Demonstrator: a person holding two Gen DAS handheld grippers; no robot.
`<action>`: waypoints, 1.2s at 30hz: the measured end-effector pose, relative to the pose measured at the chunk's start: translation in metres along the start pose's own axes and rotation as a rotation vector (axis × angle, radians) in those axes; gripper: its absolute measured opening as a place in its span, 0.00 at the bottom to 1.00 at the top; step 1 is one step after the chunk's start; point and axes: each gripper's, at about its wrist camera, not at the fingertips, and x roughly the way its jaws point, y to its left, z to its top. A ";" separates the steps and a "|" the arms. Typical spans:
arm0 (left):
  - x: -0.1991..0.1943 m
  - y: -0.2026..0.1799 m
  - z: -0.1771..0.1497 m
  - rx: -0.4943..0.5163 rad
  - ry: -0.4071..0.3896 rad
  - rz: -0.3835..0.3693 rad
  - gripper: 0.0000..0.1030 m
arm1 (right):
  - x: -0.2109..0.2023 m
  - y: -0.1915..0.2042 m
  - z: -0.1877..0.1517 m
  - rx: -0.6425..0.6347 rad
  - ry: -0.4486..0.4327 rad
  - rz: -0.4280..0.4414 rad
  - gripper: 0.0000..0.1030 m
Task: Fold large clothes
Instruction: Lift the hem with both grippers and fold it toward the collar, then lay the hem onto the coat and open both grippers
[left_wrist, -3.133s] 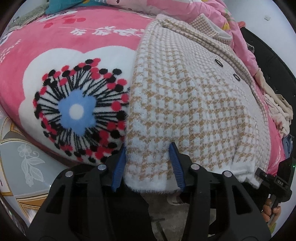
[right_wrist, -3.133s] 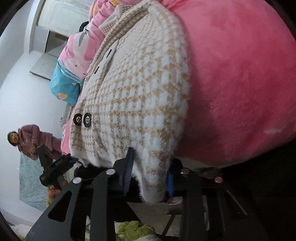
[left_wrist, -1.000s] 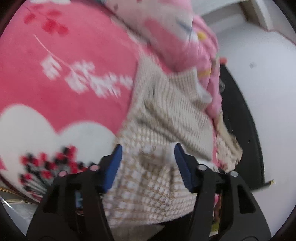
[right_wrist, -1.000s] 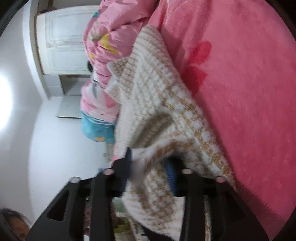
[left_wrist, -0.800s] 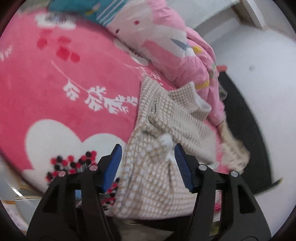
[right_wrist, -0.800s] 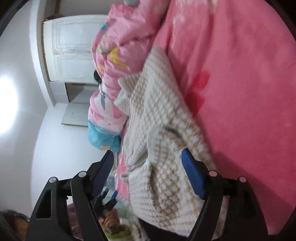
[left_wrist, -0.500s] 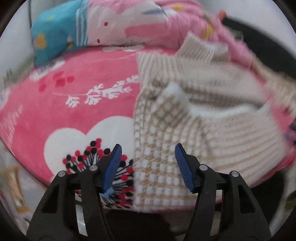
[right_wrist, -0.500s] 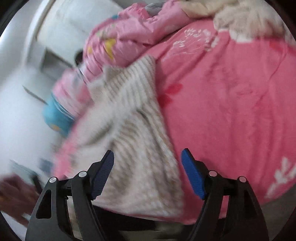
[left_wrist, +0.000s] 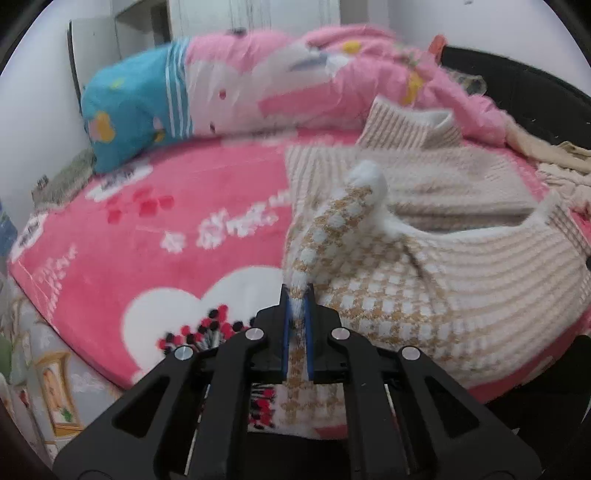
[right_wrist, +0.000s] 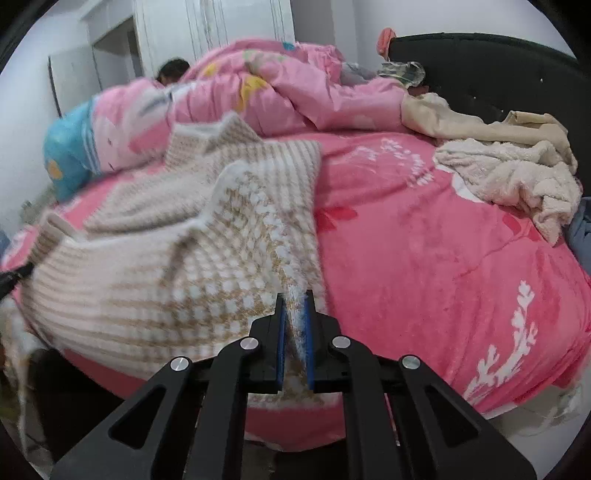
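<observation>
Both tongs, left (left_wrist: 297, 295) and right (right_wrist: 294, 301), pinch the houndstooth cardigan (left_wrist: 388, 295); blanket (left_wrist: 184, 229) lettering is unreadable.

Left gripper (left_wrist: 297, 295) pinching the houndstooth cardigan (left_wrist: 424, 266) on the bed.

The blue pads (left_wrist: 284, 328) are closed on the fuzzy white edge of the cardigan, which lies partly folded over the pink blanket (left_wrist: 155, 236), near the pink and blue quilt (left_wrist: 221, 88).

A bed under a pink floral blanket (right_wrist: 424, 266) fills the room, with a black headboard (right_wrist: 491, 70) at its far side. A rumpled pink quilt (left_wrist: 295, 85) lies before white walls and white wardrobe doors (right_wrist: 221, 29).
</observation>
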 end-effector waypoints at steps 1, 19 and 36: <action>0.019 -0.001 -0.002 0.003 0.031 0.004 0.11 | 0.015 -0.004 -0.004 0.013 0.035 -0.010 0.11; -0.005 -0.039 0.000 -0.003 0.002 -0.313 0.53 | 0.009 0.062 0.039 -0.020 0.105 0.258 0.63; 0.066 0.006 0.038 -0.016 0.096 -0.211 0.51 | 0.052 0.018 0.078 -0.009 0.096 0.124 0.66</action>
